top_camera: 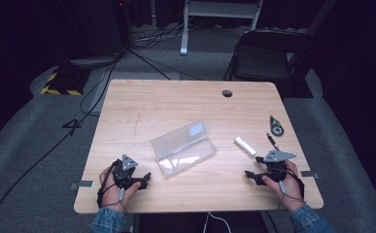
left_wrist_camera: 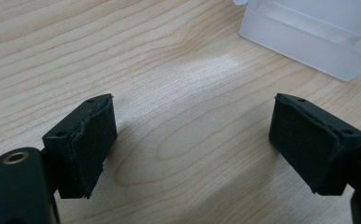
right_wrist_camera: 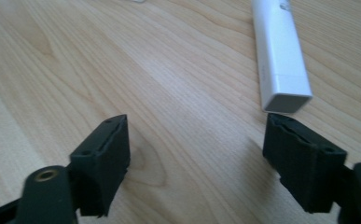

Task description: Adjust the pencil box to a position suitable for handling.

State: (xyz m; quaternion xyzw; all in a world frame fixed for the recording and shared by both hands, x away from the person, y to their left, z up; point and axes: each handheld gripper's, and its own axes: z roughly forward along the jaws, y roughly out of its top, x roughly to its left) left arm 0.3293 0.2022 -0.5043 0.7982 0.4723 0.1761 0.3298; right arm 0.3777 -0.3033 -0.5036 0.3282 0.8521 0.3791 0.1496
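- Left gripper (top_camera: 144, 178) rests on the pale wooden table (top_camera: 142, 107) at about 7 o'clock, jaws spread wide with nothing between them.
- Right gripper (top_camera: 251, 175) rests at about 5 o'clock, jaws likewise spread and empty.
- The clear, flat, rectangular plastic case (top_camera: 183, 147) lies at the table's centre, at 2 o'clock from the left gripper.
- The small white rectangular plastic stick (top_camera: 244, 146) lies at 12 o'clock from the right gripper, near it.

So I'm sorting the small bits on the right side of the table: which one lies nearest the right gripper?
The white stick: it lies just ahead of the right gripper. The black pen and the round tape dispenser lie farther back.
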